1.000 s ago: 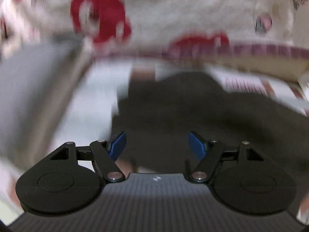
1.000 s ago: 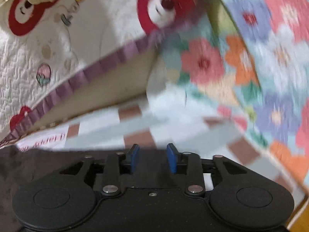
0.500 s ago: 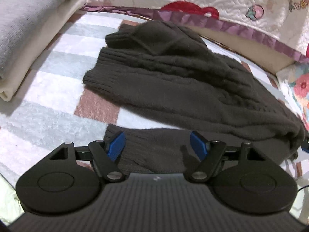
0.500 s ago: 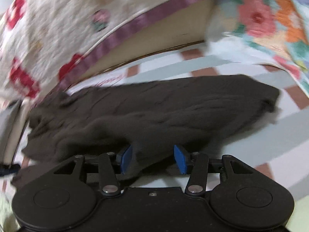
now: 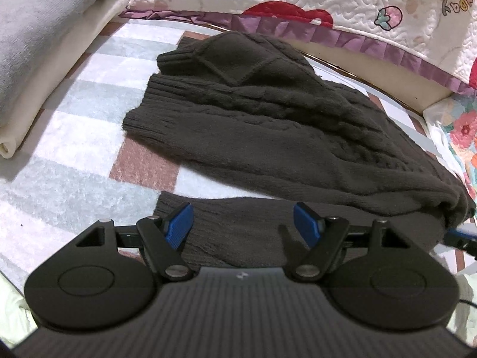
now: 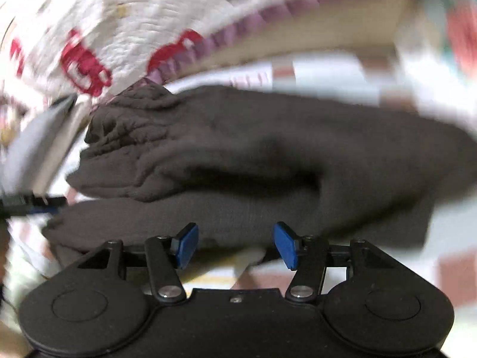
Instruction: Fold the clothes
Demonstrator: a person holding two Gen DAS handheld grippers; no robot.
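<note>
Your right hand-held gripper [image 6: 235,243] had swung back onto the dark brown cable-knit sweater [image 5: 268,125], jaws wide; your left hand-held gripper [image 5: 243,223] gaped over its sleeve, lower frame.

We are in a home bedroom: a white quilted bedspread with red cartoon prints [image 5: 342,3] at twelve o'clock, a pastel checked plush rug [image 5: 74,161] underneath.

A checked rug [image 5: 74,161] carries a dark knit sweater [image 5: 268,125] and folded grey-and-cream clothes [image 5: 44,44].
</note>
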